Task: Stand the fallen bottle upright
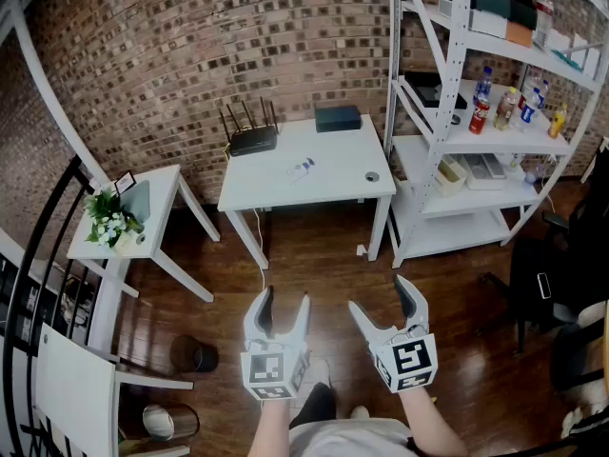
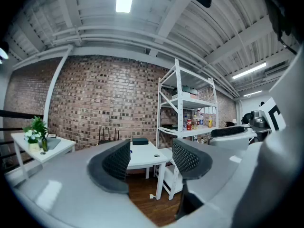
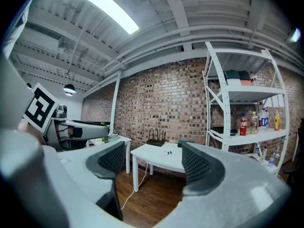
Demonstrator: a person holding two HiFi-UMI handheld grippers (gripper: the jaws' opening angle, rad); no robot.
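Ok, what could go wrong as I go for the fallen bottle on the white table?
1. The bottle lies on its side on the white table, so an off-centre pinch may roll it away, possibly off the edge.
2. The router stands behind it, to the left in the head view; reaching too far could knock its antennas.

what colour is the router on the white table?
The router is black, antennas included; the head view shows it best.

Head camera looks steeply down from well back; cameras on left gripper (image 1: 285, 298) and right gripper (image 1: 379, 295) (low, level) face the same white table (image 1: 333, 177).
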